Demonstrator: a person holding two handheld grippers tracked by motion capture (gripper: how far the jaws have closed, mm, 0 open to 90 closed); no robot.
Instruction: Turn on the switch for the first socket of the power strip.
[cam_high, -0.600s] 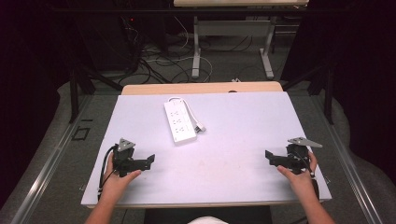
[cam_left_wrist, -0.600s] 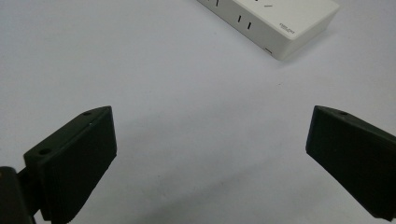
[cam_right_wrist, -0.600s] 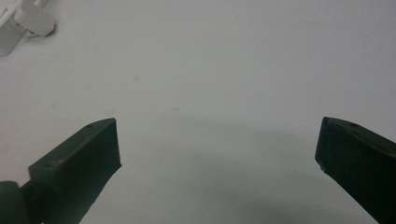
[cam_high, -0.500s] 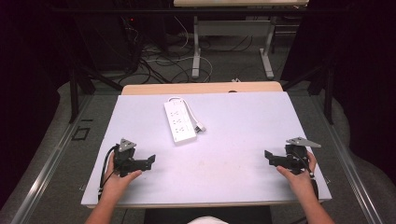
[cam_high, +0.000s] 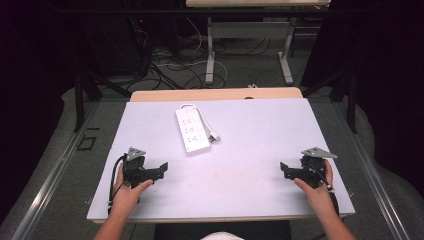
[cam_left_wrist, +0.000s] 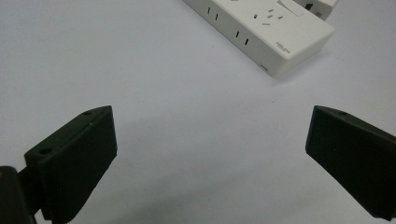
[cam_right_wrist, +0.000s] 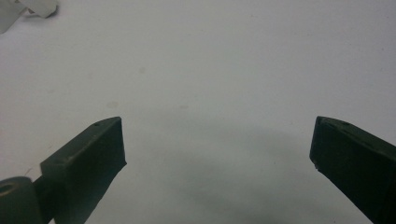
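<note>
1. On the white table (cam_high: 260, 150) we rest both hands near the close edge, well apart, one toward each side.
2. Our left gripper (cam_high: 159, 169) stands with its jaws spread wide and nothing between them; the left gripper view shows bare table in the gap.
3. Our right gripper (cam_high: 285, 169) is the same: jaws wide apart, holding nothing, with plain table beyond them in the right gripper view.
4. The white power strip (cam_high: 192, 130) lies flat left of the table's middle, farther from us than either gripper, touched by neither.
5. Its long axis runs away from us, tilted slightly, with the near end (cam_left_wrist: 299, 44) pointing toward our side. A short cable and plug (cam_high: 214, 136) sit against its right flank.
6. From the left jaws the strip lies ahead and to the right, near; from the right jaws it lies far across the table to the left.
7. We judge the left hand the nearer one, so a reach would most likely fall to it, with the jaws turned to close across the strip's narrow width.
</note>
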